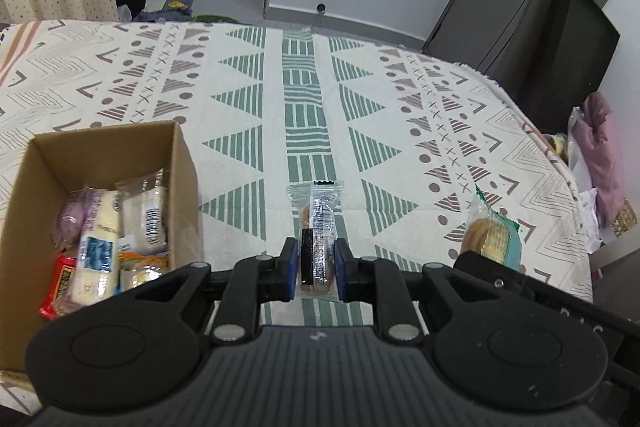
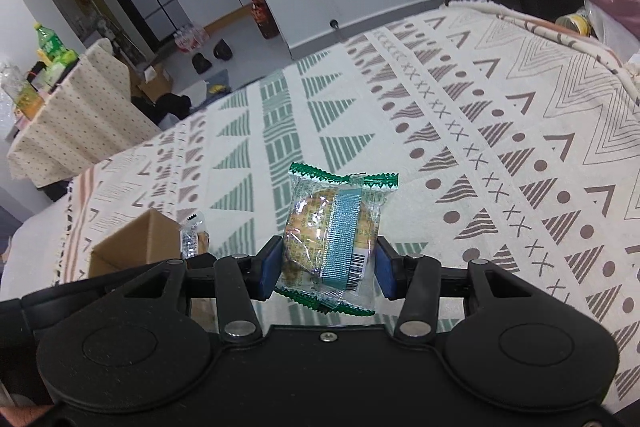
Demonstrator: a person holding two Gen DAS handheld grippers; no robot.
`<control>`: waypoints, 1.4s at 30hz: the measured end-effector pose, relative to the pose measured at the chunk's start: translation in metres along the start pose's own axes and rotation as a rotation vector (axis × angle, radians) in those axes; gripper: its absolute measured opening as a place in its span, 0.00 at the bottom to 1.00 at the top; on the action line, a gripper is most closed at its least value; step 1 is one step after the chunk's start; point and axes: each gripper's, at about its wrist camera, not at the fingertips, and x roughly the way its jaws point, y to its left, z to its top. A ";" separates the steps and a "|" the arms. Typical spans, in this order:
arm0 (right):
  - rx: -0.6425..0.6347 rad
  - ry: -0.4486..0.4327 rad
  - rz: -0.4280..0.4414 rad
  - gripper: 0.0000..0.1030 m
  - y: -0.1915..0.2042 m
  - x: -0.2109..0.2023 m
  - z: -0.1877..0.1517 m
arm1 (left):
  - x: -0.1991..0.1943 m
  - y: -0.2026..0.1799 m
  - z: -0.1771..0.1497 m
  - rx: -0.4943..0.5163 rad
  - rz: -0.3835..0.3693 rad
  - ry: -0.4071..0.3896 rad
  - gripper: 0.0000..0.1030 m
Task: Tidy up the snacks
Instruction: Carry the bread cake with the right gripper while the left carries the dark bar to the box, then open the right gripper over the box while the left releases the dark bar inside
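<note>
Pinching a cookie pack (image 1: 317, 239) in your left gripper (image 1: 316, 269) and a cake pack (image 2: 330, 239) in your right gripper (image 2: 326, 269), you risk slippery wrappers sliding free before the box (image 1: 176, 163) at your left.

Ahead of you the patterned cloth (image 1: 304, 99) on the table lies bare all the way to its far edge, so either gripper has open room forward. On your left the cardboard box (image 1: 176, 163) stands with its open top, its upright walls blocking a low sideways pass, and wrapped snacks (image 1: 104, 227) already fill much of its floor.
</note>
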 end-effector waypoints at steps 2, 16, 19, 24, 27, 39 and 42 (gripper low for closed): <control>-0.001 -0.015 0.009 0.45 0.004 -0.006 -0.002 | -0.008 0.002 -0.001 0.002 -0.004 -0.012 0.17; -0.049 -0.072 0.080 0.45 0.043 -0.037 -0.014 | -0.072 0.035 -0.006 -0.049 -0.040 -0.099 0.17; -0.065 -0.067 0.102 0.45 0.056 -0.036 -0.016 | -0.083 0.049 -0.006 -0.073 -0.035 -0.106 0.17; -0.098 -0.061 0.137 0.45 0.081 -0.035 -0.019 | -0.099 0.075 -0.006 -0.108 -0.016 -0.123 0.17; -0.121 -0.055 0.156 0.45 0.095 -0.032 -0.020 | -0.106 0.092 -0.006 -0.133 0.000 -0.129 0.17; -0.192 -0.007 0.211 0.45 0.140 -0.016 -0.025 | -0.108 0.140 -0.014 -0.230 0.054 -0.091 0.18; -0.202 0.006 0.222 0.45 0.149 -0.012 -0.027 | -0.107 0.148 -0.017 -0.252 0.062 -0.071 0.18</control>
